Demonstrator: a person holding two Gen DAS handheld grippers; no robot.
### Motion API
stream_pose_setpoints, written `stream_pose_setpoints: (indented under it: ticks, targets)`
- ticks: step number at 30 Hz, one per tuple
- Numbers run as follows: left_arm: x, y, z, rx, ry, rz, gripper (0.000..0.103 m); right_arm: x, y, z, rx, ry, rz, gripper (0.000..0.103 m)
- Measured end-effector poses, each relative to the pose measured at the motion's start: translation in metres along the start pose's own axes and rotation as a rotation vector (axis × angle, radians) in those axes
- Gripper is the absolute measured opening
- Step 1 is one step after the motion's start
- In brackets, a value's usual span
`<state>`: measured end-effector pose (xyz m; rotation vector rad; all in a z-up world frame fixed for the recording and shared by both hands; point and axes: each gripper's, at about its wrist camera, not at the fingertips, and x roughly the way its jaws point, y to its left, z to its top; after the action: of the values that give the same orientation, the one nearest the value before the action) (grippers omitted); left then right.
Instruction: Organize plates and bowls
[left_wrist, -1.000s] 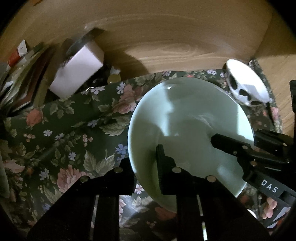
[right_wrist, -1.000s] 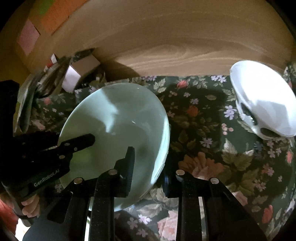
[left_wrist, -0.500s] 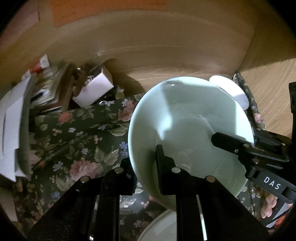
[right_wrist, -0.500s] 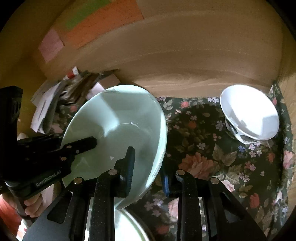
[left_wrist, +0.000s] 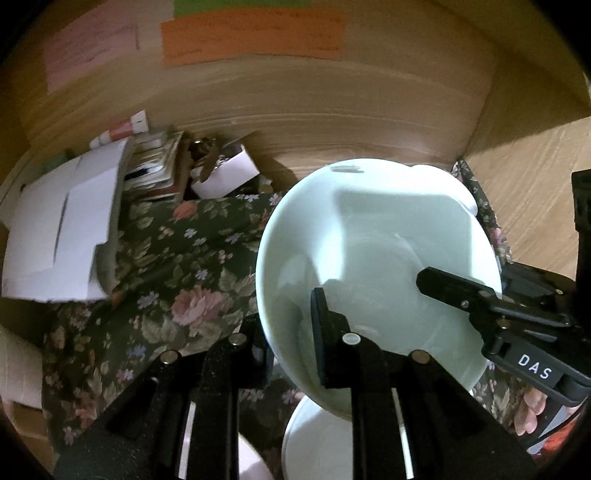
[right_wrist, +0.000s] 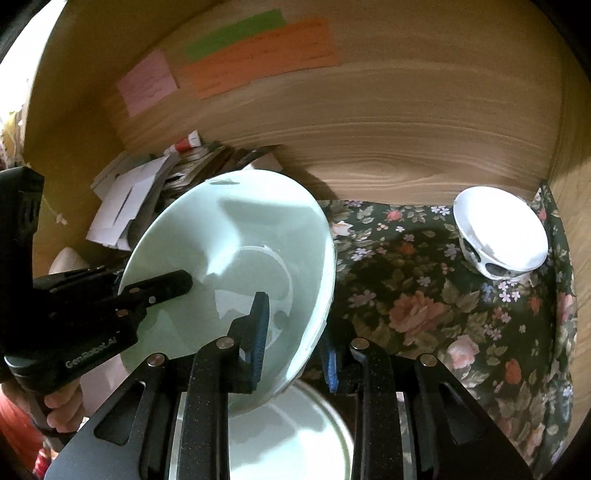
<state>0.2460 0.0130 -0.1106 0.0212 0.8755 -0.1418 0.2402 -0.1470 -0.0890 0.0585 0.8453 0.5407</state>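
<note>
Moved: pale green bowl (right_wrist: 236, 258) has risen off the floral cloth (right_wrist: 424, 306).
Left tongs (left_wrist: 291, 332): clenched on its rim.
Right tongs (right_wrist: 295, 332): clenched on the opposite rim, sharing the weight.

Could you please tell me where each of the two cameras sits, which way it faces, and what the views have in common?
Left wrist: on the left gripper, looking forward and down along its fingers, which clamp the pale green bowl's rim; the right gripper reaches in from the right.
Right wrist: on the right gripper, facing forward and down, clamping the bowl's opposite rim; the left gripper and a hand show at left.
Shared: the bowl, floral cloth, wooden wall with paper notes.
</note>
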Motion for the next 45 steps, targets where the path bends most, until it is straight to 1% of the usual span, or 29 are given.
stream_pose_setpoints:
  ticks: [9, 17, 22, 23, 25, 33, 42, 45]
  targets:
    - [-0.032, 0.02, -0.033, -0.026, -0.023, 0.017, 0.017, -0.003, 0.034, -0.014, -0.031, -0.001, 0.022, 0.023]
    - [-0.051, 0.052, -0.064, -0.079, -0.023, 0.051, 0.017, 0.005, 0.071, -0.025, -0.074, 0.018, 0.069, 0.023]
    - [-0.059, 0.075, -0.08, -0.11, -0.017, 0.079, 0.017, 0.015, 0.092, -0.031, -0.107, 0.03, 0.092, 0.023]
    - [-0.061, 0.079, -0.083, -0.117, -0.015, 0.084, 0.017, 0.019, 0.095, -0.033, -0.112, 0.031, 0.115, 0.023]
    - [-0.064, 0.088, -0.09, -0.132, -0.01, 0.092, 0.017, 0.024, 0.103, -0.036, -0.118, 0.044, 0.133, 0.023]
    - [-0.072, 0.11, -0.114, -0.176, 0.01, 0.118, 0.017, 0.038, 0.124, -0.047, -0.138, 0.077, 0.185, 0.023]
    - [-0.075, 0.118, -0.137, -0.18, 0.031, 0.154, 0.017, 0.054, 0.143, -0.059, -0.177, 0.14, 0.219, 0.023]
    - [-0.075, 0.123, -0.141, -0.191, 0.036, 0.155, 0.017, 0.058, 0.146, -0.061, -0.183, 0.156, 0.229, 0.023]
